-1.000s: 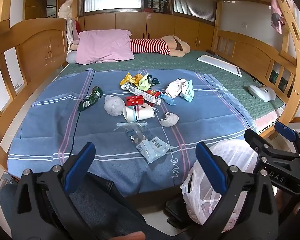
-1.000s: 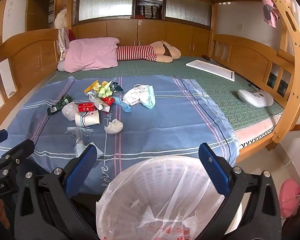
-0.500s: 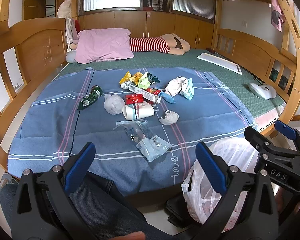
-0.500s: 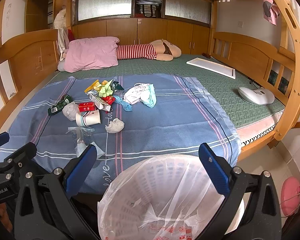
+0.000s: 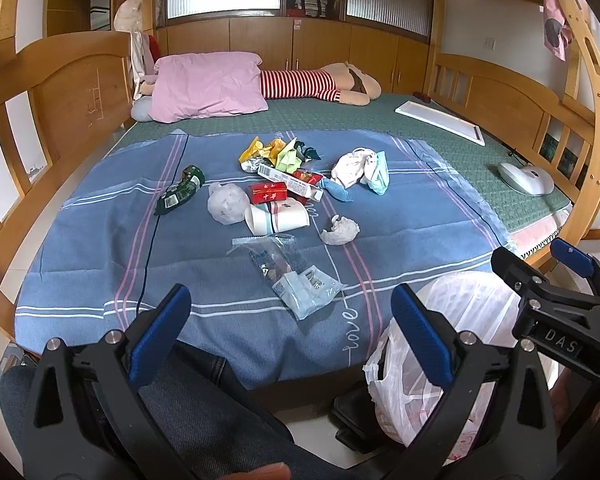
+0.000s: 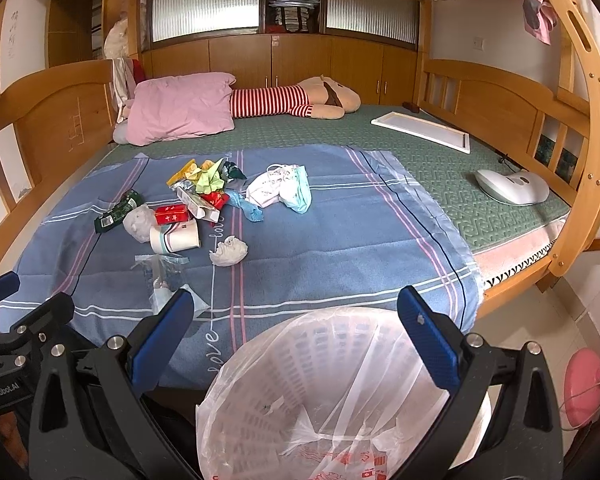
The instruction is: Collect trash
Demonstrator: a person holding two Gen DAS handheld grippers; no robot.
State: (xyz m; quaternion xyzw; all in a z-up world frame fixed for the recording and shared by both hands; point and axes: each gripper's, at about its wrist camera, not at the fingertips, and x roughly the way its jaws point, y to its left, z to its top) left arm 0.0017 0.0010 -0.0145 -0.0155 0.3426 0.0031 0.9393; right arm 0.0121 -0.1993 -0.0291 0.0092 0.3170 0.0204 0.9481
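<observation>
Trash lies in a heap on a blue blanket (image 5: 400, 216) on the bed: a paper cup (image 5: 278, 218), a red box (image 5: 268, 192), a crumpled tissue (image 5: 340, 231), clear plastic wrappers (image 5: 290, 270), a green packet (image 5: 180, 194), coloured wrappers (image 5: 278, 152) and face masks (image 5: 362, 168). A white basket lined with a plastic bag (image 6: 324, 392) stands on the floor at the bed's near edge. My left gripper (image 5: 290, 332) is open and empty, short of the wrappers. My right gripper (image 6: 294, 338) is open and empty above the basket.
A pink pillow (image 5: 206, 86) and a striped plush toy (image 5: 320, 86) lie at the head of the bed. A white board (image 5: 440, 122) and a white device (image 5: 526, 178) lie on the green mat at right. Wooden rails (image 5: 60, 92) flank the bed. A pink object (image 6: 584, 384) sits on the floor.
Both grippers have drifted slightly toward the bed; the trash sits a little lower and nearer in both views. Both stay open and empty.
</observation>
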